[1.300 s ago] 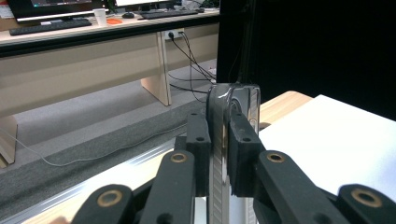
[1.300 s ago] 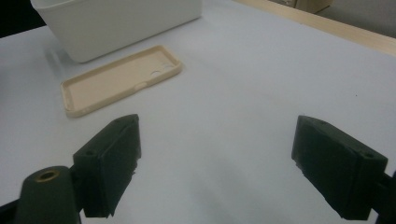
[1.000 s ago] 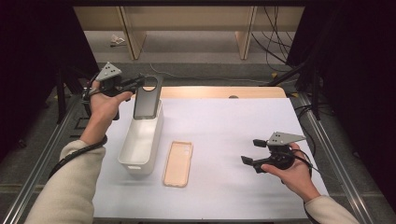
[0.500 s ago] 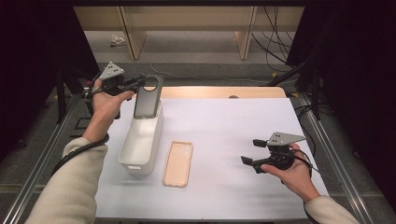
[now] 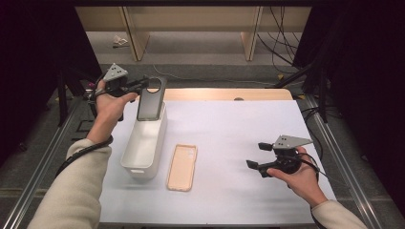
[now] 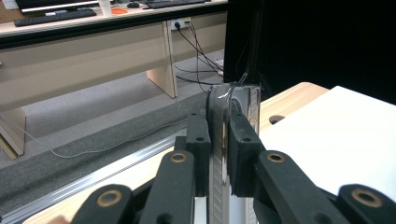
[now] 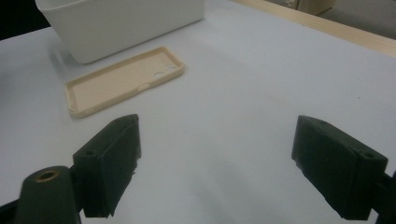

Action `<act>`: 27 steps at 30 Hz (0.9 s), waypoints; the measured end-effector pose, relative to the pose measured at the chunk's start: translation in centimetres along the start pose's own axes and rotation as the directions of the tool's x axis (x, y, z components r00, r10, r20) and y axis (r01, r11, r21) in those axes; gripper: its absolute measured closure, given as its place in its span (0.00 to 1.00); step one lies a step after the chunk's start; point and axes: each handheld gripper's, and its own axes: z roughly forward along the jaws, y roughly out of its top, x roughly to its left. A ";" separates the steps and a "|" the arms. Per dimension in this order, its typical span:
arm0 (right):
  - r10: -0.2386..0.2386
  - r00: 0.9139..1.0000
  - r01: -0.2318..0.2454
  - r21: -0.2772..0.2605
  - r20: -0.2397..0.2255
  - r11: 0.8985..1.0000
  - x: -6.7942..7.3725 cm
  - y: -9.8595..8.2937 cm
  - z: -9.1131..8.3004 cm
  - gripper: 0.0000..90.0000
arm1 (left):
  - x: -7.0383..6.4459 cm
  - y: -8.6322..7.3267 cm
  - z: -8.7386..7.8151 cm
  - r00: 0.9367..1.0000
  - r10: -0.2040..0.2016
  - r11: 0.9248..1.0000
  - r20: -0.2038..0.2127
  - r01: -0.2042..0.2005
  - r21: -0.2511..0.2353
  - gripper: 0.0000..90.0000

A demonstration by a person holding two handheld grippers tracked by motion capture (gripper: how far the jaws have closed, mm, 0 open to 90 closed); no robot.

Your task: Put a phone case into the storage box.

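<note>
The left gripper (image 5: 143, 85) has its jaws clenched on the upper edge of a dark phone case (image 5: 152, 99), held upright over the far end of the white bin (image 5: 143, 148) near the bench's far-left corner. Over the last second the case has barely shifted, so lowering into the bin seems paused or very slow. The right gripper (image 5: 260, 156) hovers released near the right edge; the beige phone case (image 5: 182, 167) lies flat beside the bin.

Dark phone case (image 6: 219, 154) lower end cut off by frame edge; jaws cover its middle.
</note>
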 end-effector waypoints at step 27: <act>-0.001 1.000 0.001 -0.017 0.005 1.000 0.6 -0.2 -0.8 0.18 | 0.3 -0.7 0.9 1.000 0.007 1.000 -0.003 -0.007 0.018 0.89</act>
